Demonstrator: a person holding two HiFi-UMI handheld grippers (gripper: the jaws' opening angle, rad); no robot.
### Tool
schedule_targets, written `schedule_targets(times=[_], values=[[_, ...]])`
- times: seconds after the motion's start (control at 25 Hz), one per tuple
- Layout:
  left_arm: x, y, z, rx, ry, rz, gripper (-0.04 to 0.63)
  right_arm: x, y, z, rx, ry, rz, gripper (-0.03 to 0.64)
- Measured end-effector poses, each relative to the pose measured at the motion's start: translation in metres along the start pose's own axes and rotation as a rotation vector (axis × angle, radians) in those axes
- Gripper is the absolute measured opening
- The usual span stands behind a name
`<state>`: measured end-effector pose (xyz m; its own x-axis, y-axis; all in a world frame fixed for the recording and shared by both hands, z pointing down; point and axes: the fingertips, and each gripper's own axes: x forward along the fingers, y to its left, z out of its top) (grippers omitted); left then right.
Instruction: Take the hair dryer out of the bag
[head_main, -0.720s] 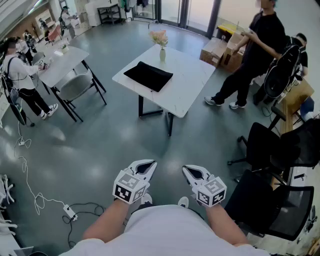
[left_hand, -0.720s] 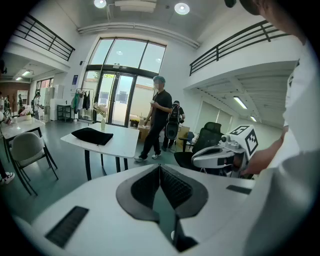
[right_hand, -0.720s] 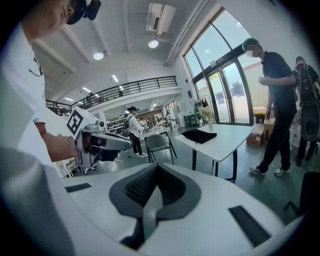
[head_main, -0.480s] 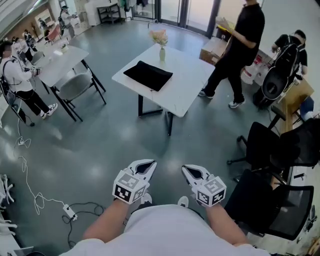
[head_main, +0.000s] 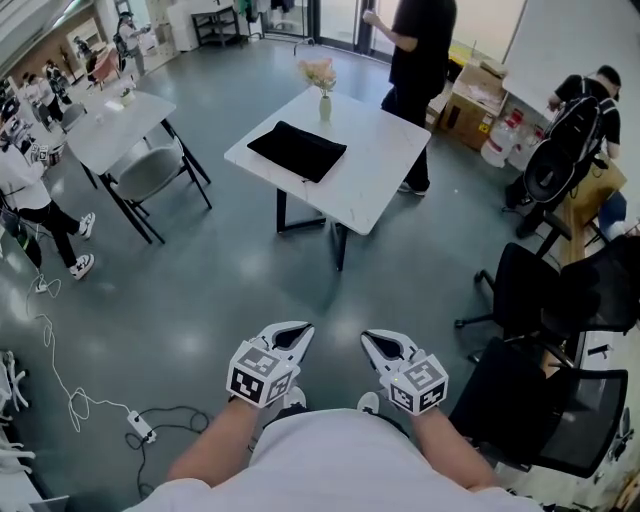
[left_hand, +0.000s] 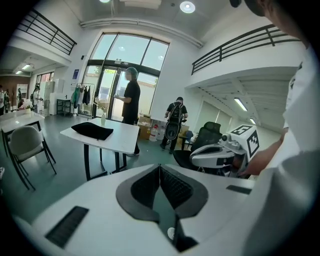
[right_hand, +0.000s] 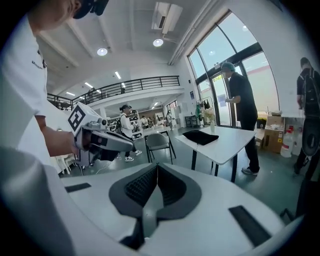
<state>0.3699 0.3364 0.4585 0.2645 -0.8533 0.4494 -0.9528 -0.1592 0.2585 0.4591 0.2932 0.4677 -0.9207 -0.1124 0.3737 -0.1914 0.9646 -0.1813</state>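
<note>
Resting on a white table (head_main: 385, 150) — a black bag (head_main: 297, 151), grey floor (head_main: 200, 290) around.

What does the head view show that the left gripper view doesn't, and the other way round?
Only the head view: the power strip and its cable, plus the whole left gripper. Only the left gripper view: the ceiling light and balcony railing. Both: the white table, the black bag, the vase and the right gripper.

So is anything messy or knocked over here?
Not really. The black bag lies flat on the white table, and the flower vase stands upright. Only a corded power strip sprawls on the floor.
</note>
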Motion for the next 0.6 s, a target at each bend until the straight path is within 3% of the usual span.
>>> schedule_targets(times=[0.6], values=[[-0.043, 0.056, -0.016, 0.014, 0.014, -0.035, 0.017, 0.056, 0.05, 0.001, -0.016, 0.066, -0.029, 0.017]])
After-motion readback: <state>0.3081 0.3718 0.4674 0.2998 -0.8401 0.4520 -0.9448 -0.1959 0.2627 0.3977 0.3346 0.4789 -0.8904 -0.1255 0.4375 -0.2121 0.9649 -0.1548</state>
